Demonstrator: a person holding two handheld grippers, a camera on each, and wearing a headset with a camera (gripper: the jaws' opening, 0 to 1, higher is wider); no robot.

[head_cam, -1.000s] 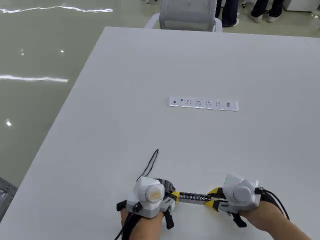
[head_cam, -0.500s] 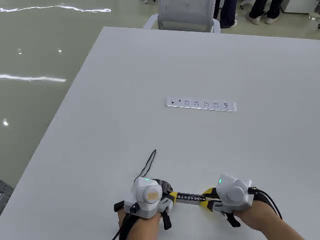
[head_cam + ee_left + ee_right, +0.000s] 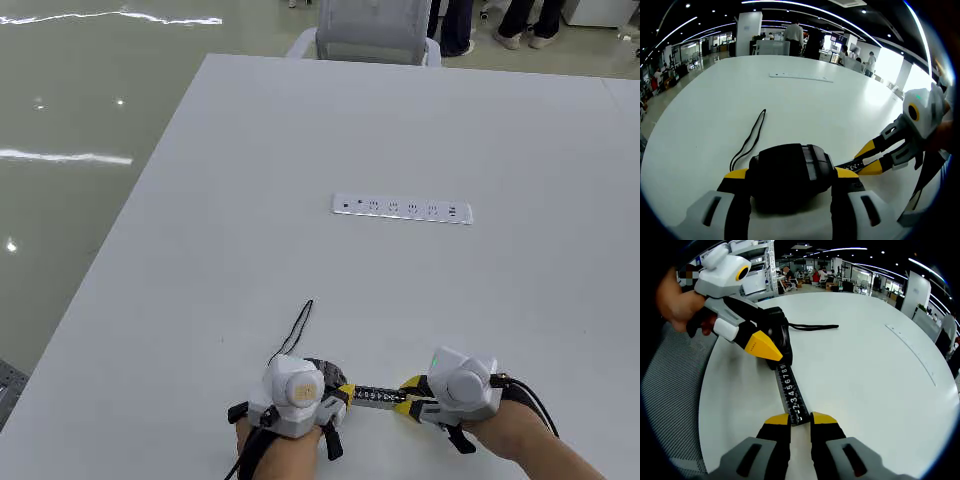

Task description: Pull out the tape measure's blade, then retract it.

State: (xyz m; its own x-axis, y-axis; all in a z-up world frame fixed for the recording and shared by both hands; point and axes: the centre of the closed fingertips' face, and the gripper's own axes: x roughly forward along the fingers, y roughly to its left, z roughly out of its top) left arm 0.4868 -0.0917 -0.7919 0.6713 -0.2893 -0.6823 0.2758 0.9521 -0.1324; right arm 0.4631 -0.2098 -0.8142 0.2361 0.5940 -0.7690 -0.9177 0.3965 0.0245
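Observation:
The black tape measure case (image 3: 790, 175) sits low on the white table, and my left gripper (image 3: 790, 179) is shut on it from both sides. Its black wrist strap (image 3: 750, 137) trails away over the table. A short length of black blade with white numbers (image 3: 790, 392) runs from the case (image 3: 777, 335) to my right gripper (image 3: 800, 419), which is shut on the blade's end. In the head view the left gripper (image 3: 338, 395) and right gripper (image 3: 402, 400) face each other near the table's front edge, with the blade (image 3: 372, 397) between them.
A white power strip (image 3: 402, 209) lies across the middle of the table (image 3: 420, 120). An office chair (image 3: 372, 28) stands at the far edge, with people's legs behind it. The table's left edge drops to a glossy floor (image 3: 70, 120).
My right gripper has moved left toward the case, and the exposed blade between the grippers is shorter. The left gripper has stayed where it was.

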